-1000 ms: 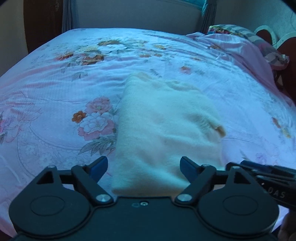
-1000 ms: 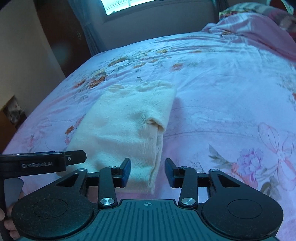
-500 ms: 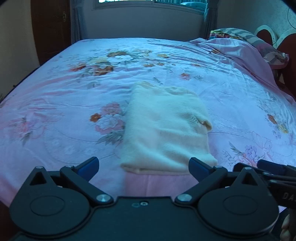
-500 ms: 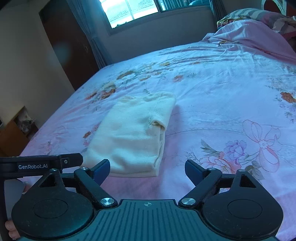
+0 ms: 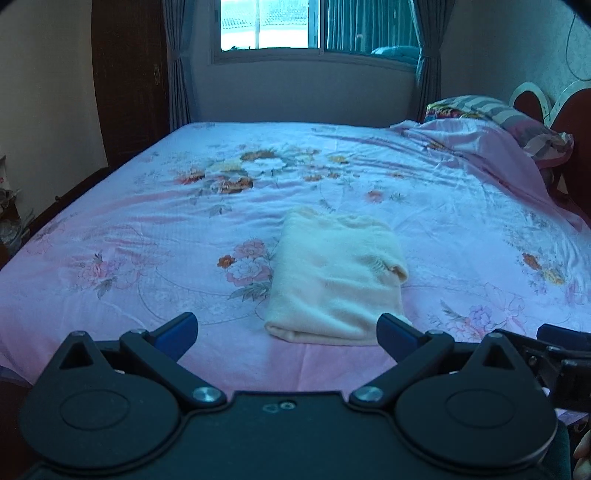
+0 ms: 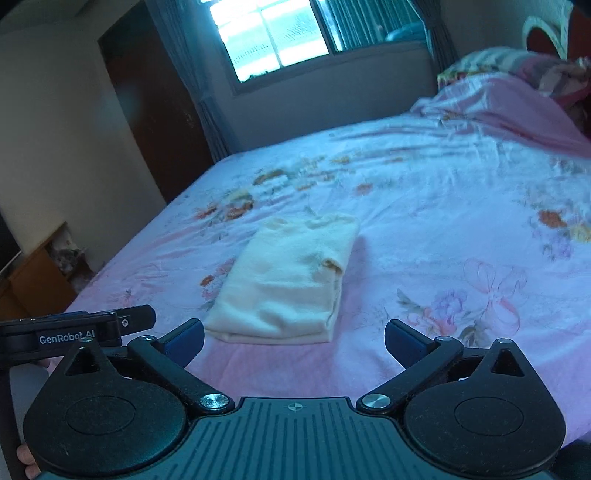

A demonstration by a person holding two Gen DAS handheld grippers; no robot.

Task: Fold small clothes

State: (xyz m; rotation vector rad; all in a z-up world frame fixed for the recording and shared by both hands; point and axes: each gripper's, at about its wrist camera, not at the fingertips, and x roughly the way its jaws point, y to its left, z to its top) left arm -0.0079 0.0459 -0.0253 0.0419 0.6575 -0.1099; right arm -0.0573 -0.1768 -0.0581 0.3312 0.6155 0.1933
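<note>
We are looking at a cream garment [image 5: 334, 280], folded into a compact rectangle and lying flat on the pink floral bedsheet [image 5: 147, 236], toward the near side of the bed and roughly midway across it. Its folded edge is facing us, with the layers showing along the right side [image 6: 334, 295], and a small rolled opening is sitting on that right edge partway up. A printed cluster of pink and orange flowers is lying just beside its left edge.

We are holding the left gripper [image 5: 286, 332] with its blue-tipped fingers [image 5: 177, 330] spread wide, hovering just short of the garment's near edge and gripping nothing; the right fingertip is overlapping the garment's near right corner in this view, though we cannot tell whether it is touching. We are holding the right gripper [image 6: 293, 338] the same way, fingers [image 6: 404, 341] wide apart and clear of the cloth, with bare sheet showing between them. The other tool's black body is poking in at the left of the right wrist view.

Farther out, a bunched pink blanket [image 5: 480, 147] and a striped pillow [image 5: 495, 112] are lying at the far right, a curtained window [image 5: 269, 24] is glowing behind the bed, and a dark wooden wardrobe [image 5: 129, 81] is standing at the left.
</note>
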